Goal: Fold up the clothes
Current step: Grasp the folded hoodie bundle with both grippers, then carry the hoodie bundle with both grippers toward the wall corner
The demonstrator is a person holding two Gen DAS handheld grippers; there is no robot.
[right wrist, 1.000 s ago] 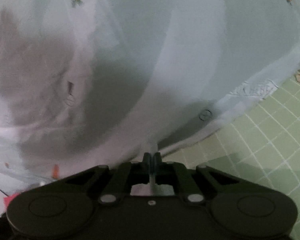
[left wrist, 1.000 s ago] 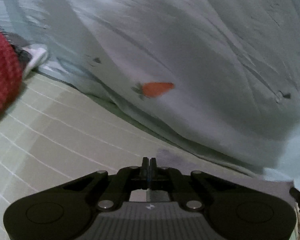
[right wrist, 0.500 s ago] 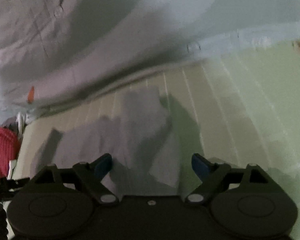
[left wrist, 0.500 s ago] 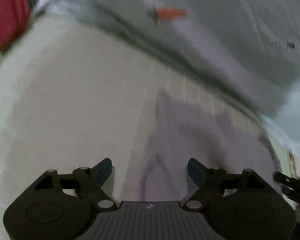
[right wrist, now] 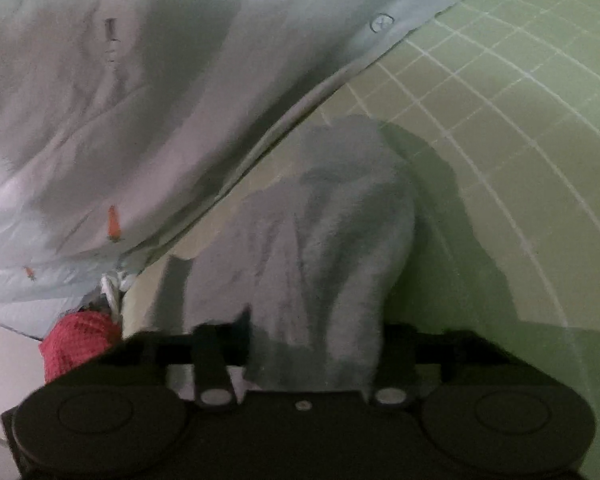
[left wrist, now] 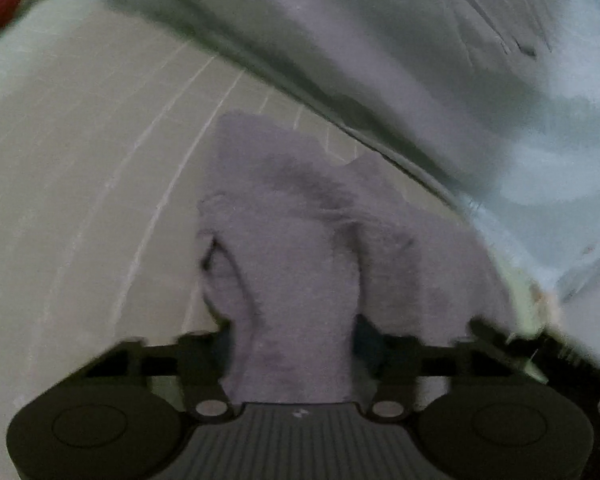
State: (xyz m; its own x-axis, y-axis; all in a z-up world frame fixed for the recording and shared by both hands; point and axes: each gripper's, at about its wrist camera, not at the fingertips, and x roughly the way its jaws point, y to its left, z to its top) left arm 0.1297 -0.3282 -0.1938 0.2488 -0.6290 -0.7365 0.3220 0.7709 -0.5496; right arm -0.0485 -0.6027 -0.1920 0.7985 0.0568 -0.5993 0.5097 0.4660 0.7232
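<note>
A fuzzy grey cloth (left wrist: 296,248) lies bunched on the green checked sheet (left wrist: 80,168). It runs back between the spread fingers of my left gripper (left wrist: 292,332), which is open. In the right wrist view the same kind of grey cloth (right wrist: 324,216) fills the gap of my right gripper (right wrist: 316,332), also open. The fingertips are blurred and partly hidden by cloth. A pale blue carrot-print garment (left wrist: 440,60) lies spread beyond the grey cloth, and its buttoned edge (right wrist: 380,24) crosses the right wrist view.
A red knit item (right wrist: 76,340) sits at the lower left of the right wrist view, with white cord beside it. A red patch (left wrist: 0,4) shows at the left view's top left corner. The green sheet (right wrist: 500,140) stretches to the right.
One second ago both grippers were shut close against the pale blue garment. Both have since opened and drawn back from it, and the grey cloth now sits between their fingers.
</note>
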